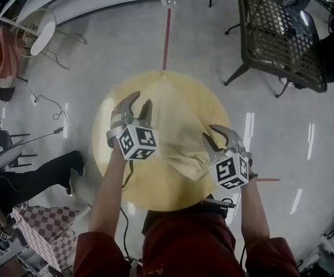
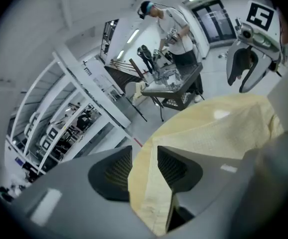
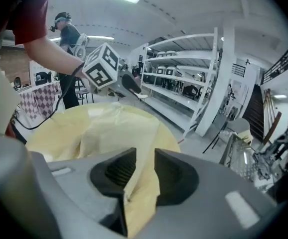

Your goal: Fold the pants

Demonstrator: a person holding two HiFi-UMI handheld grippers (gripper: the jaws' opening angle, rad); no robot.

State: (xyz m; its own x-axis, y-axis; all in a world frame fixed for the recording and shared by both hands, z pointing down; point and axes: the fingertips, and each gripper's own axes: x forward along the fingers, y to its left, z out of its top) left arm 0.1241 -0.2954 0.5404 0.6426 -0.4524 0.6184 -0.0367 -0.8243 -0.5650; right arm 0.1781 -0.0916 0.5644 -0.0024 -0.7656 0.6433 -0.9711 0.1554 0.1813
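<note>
so both my grippers have a bite of the pale yellow pants [image 1: 175,133] right now: my left gripper [image 2: 145,158] has its jaws partway apart with a fold of the fabric pinched between the ribbed pads, and my right gripper [image 3: 145,164] is the same story, with a hanging edge of cloth caught between its pads. The pants lie on the round yellow table [image 1: 155,196] in front of me, raised off it where I grip them, the far end tapering to a point near the table's far edge
</note>
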